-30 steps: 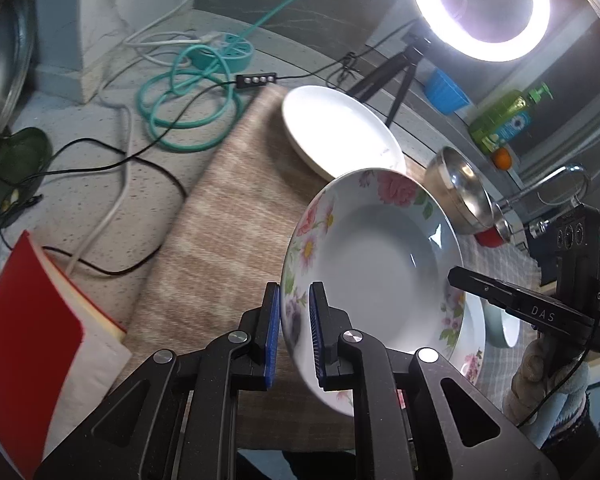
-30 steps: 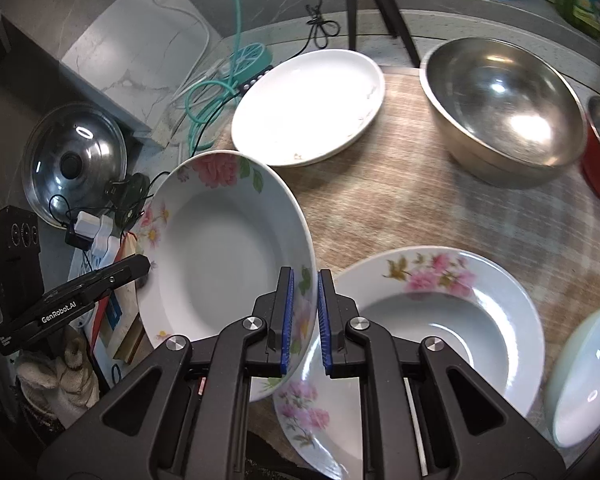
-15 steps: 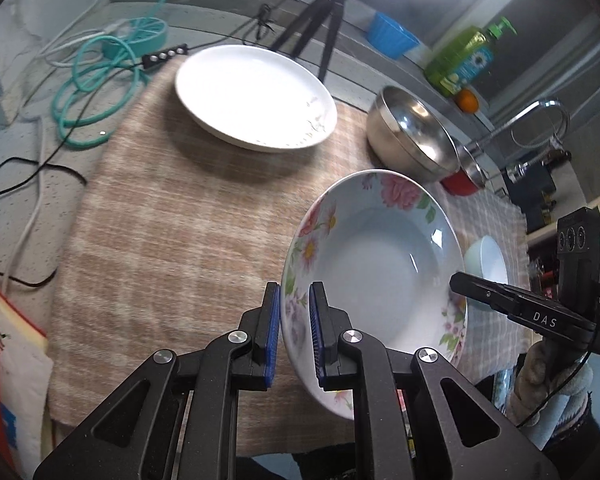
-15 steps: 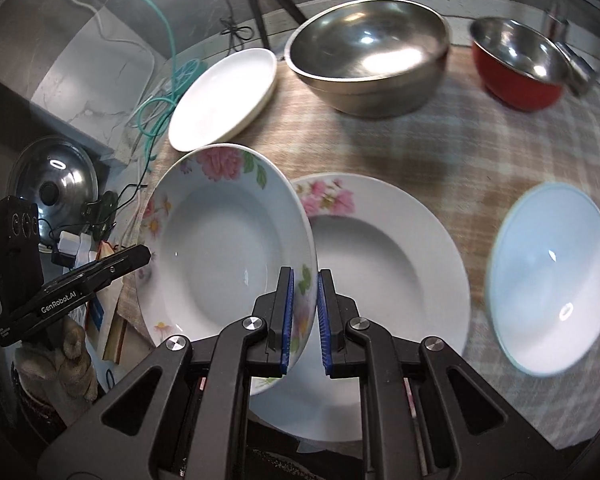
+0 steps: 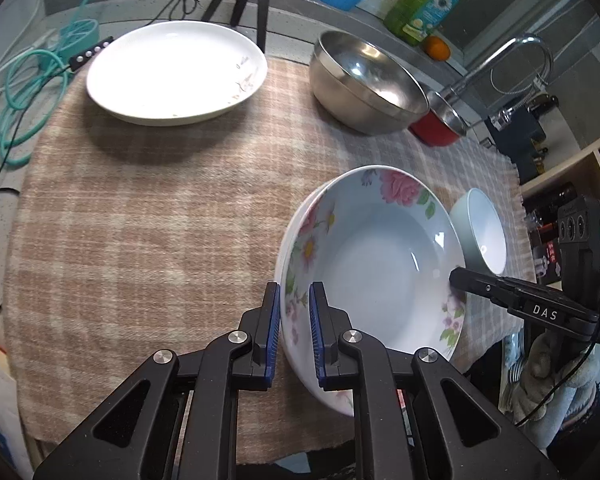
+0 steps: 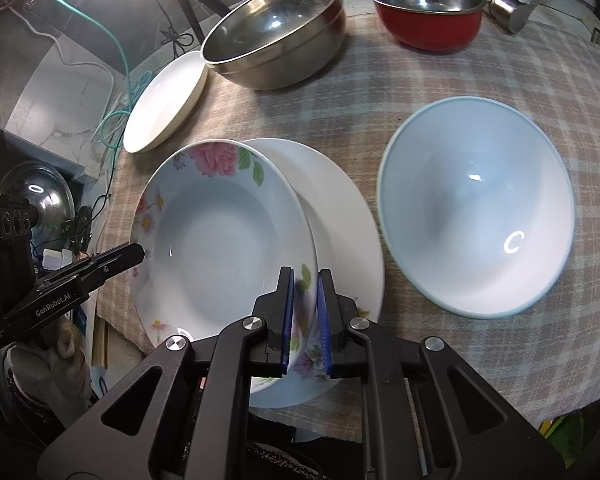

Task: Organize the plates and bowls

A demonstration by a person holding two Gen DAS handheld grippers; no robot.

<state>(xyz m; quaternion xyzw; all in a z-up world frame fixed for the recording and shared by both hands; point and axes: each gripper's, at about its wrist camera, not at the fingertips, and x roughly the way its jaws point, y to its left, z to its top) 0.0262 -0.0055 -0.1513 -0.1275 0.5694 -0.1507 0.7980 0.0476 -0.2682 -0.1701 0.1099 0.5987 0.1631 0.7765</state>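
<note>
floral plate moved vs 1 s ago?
Yes. The floral plate, held by both tongs, has moved right over the second plate, toward the pale bowl.

My left gripper has its fingers either side of the flowered plate rim. Beyond the plate sits the steel bowl; the white plate lies left of that bowl.

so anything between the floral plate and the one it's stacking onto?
Nothing visible. The floral plate, gripped by both the left tongs and right tongs, sits tilted directly over the lower plate, whose exposed rim is bare.
</note>
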